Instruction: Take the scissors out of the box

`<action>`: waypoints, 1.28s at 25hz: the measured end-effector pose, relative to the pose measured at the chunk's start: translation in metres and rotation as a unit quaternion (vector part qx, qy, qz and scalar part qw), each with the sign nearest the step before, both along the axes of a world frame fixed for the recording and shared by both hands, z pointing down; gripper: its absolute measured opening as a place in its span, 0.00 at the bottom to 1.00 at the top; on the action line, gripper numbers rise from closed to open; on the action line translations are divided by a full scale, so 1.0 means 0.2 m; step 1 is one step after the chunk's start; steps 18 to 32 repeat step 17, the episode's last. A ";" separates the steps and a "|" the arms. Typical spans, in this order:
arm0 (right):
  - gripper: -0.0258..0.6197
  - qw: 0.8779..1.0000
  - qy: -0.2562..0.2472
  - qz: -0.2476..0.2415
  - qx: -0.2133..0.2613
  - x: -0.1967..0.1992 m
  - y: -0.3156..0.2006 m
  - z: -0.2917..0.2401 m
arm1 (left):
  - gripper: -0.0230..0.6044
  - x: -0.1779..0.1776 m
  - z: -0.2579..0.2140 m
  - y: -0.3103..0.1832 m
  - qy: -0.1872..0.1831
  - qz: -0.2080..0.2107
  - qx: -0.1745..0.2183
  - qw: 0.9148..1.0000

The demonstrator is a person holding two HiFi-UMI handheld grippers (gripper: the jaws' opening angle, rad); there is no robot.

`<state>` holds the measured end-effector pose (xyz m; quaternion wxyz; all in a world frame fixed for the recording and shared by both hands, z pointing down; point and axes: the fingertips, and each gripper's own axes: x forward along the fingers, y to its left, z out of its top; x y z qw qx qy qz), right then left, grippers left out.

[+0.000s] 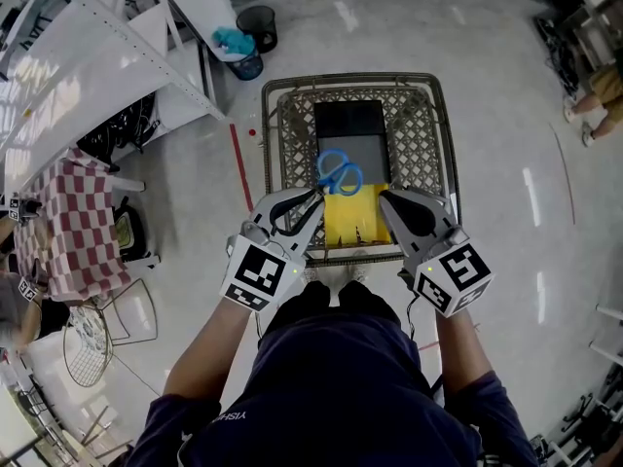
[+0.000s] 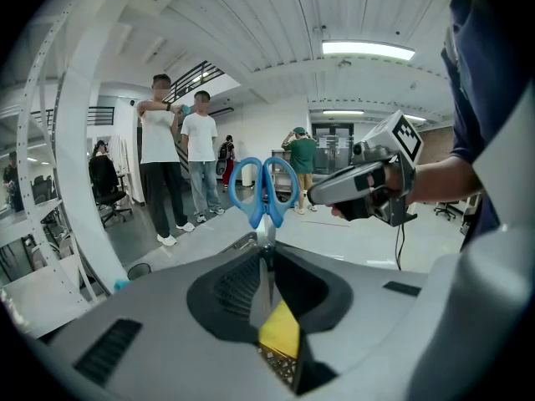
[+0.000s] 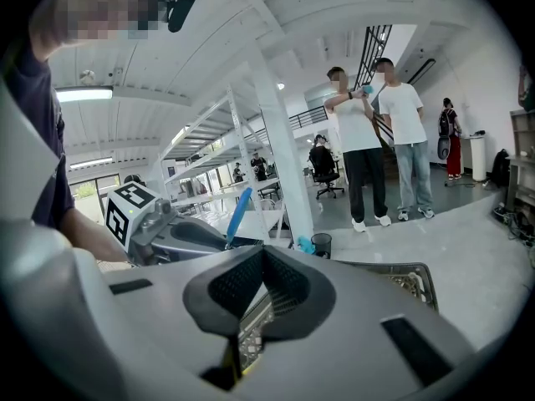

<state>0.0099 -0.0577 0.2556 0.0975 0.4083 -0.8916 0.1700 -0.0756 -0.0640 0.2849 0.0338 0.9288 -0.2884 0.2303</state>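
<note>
1. Pale workshop floor (image 1: 506,115); a wire basket (image 1: 443,144) stands on it below the person.
2. Scissors (image 1: 339,173): blades are pinched in the left tongs (image 1: 310,202), over the yellow box (image 1: 355,220) in the basket. The long axis continues the tongs' line, with the blue handles pointing away from the person.
3. Right tongs (image 1: 384,197): tips drawn together, empty, beside the box and apart from the scissors.
4. Judgement: the left hand alone carries the scissors, and the next move is to lift them clear of the rim.
5. Blade tips are hidden inside the tongs, so clearance from the box is unclear.
</note>
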 end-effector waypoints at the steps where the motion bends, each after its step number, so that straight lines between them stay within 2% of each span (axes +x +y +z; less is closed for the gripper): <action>1: 0.06 1.000 0.000 0.000 0.000 0.00 0.00 0.00 | 0.15 0.00 0.00 0.00 0.000 0.000 0.000 1.000; 32: 0.06 1.000 0.004 -0.007 -0.002 -0.03 0.01 -0.01 | 0.15 -0.01 -0.03 0.00 0.002 -0.003 0.002 1.000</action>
